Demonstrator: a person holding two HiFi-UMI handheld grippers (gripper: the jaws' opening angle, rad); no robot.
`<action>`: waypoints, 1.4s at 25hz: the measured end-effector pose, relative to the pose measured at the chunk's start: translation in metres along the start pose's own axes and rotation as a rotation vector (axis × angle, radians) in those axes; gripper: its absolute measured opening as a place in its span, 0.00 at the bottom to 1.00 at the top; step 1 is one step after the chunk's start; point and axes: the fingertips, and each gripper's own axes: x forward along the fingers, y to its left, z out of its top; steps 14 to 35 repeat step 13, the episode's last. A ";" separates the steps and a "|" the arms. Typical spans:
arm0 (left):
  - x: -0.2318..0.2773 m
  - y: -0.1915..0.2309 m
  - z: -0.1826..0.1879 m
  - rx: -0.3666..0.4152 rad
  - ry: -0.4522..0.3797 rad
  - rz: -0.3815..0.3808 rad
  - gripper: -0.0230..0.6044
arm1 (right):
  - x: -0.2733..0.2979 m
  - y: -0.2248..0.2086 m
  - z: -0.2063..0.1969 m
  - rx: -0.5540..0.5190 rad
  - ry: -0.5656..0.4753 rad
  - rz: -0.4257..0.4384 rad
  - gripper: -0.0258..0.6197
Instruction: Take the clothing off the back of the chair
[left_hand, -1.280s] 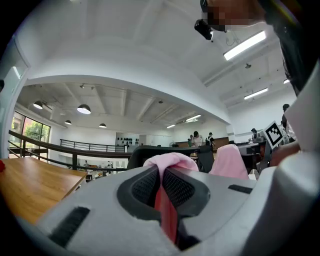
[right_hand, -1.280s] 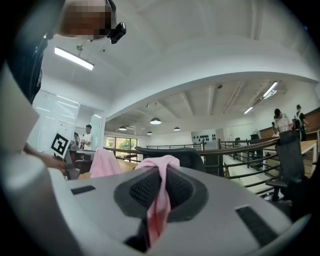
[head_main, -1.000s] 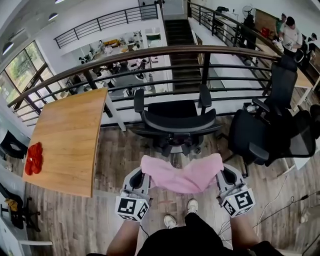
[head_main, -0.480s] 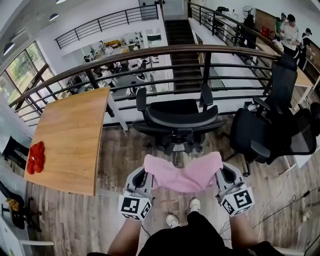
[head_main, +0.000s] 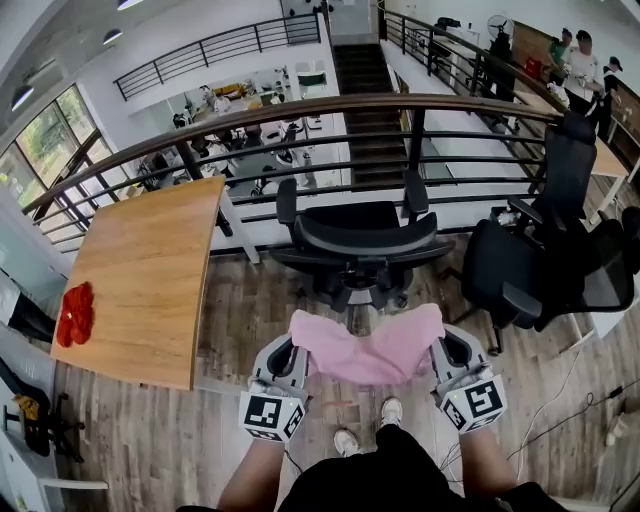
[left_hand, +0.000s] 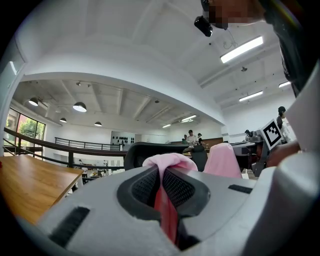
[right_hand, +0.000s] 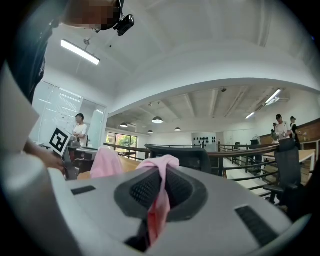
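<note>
Closest to the body, hanging in the air over the wood plank floor (head_main: 200, 440): pink soft cloth garment (head_main: 368, 345), already clear of the chair back. Pinched at its left end by the left hand-held gripper (head_main: 293, 352) and at its right end by the right hand-held gripper (head_main: 441, 350), each pressed together on a fold of the fabric. Sags in the middle, so probably light and limp, with no stiffness at all. Not fragile, but able to slide out of a thin pinch. Better to hold at the two ends, as now, with a thick fold between the pads.

Below, white shoes (head_main: 388, 410), and a thin cable (head_main: 560, 395) on the floor at the right, easy to catch with a foot. Just ahead, black office chair with bare curved backrest (head_main: 355, 240), near the cloth but apart from it. At the right, second black chair (head_main: 520, 270). At the left, wooden tabletop (head_main: 140, 270) with a small red heap (head_main: 76, 313) near its far-left edge. Farther, dark metal railing (head_main: 300, 105).
</note>
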 end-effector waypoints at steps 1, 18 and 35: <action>0.000 -0.001 -0.001 -0.001 0.001 -0.001 0.08 | -0.001 -0.001 -0.001 0.000 0.000 -0.003 0.06; -0.008 -0.006 -0.002 -0.011 0.009 -0.014 0.08 | -0.006 0.005 -0.003 -0.001 0.019 0.003 0.06; -0.008 -0.006 -0.002 -0.011 0.009 -0.014 0.08 | -0.006 0.005 -0.003 -0.001 0.019 0.003 0.06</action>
